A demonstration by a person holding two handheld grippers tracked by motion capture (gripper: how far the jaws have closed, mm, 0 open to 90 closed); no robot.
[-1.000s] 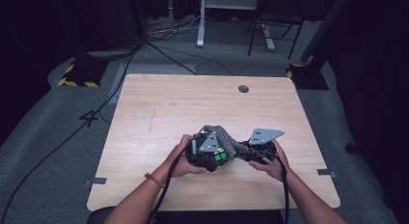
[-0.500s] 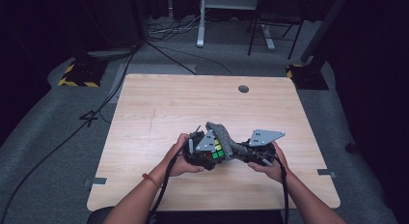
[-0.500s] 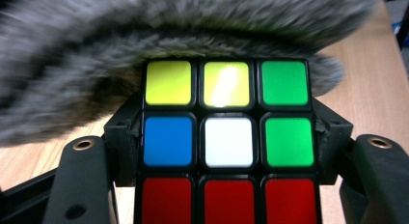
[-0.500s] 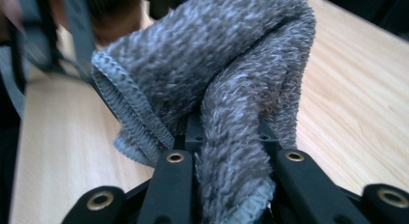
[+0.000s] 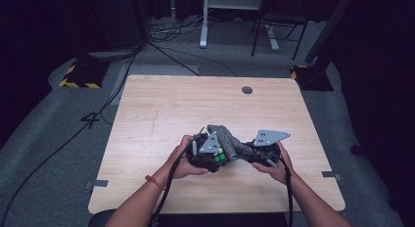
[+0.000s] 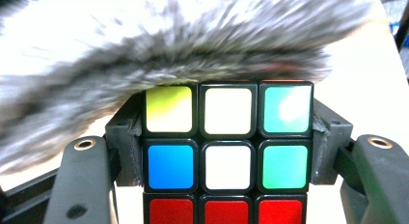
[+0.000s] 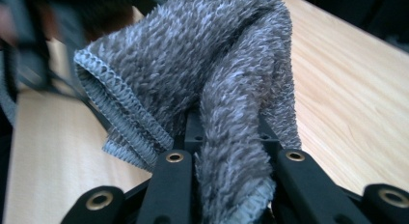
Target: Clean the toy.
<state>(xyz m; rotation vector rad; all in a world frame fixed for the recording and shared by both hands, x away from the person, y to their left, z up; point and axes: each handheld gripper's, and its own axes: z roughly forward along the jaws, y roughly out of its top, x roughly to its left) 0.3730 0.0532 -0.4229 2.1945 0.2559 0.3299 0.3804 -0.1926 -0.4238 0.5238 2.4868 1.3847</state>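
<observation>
My left gripper (image 5: 215,156) clamps the puzzle cube (image 6: 226,151); my right gripper (image 5: 254,156) pinches the grey cloth (image 7: 217,89), draped across the cube's top.

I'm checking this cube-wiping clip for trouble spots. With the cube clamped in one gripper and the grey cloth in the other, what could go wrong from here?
The left gripper clamps the puzzle cube only by its side faces, so a firm wipe might twist a layer or push it out. The right gripper pinches just a bunched fold of the grey cloth, which could slip free. The loose cloth hanging over the cube's top could also snag on the jaws.
</observation>
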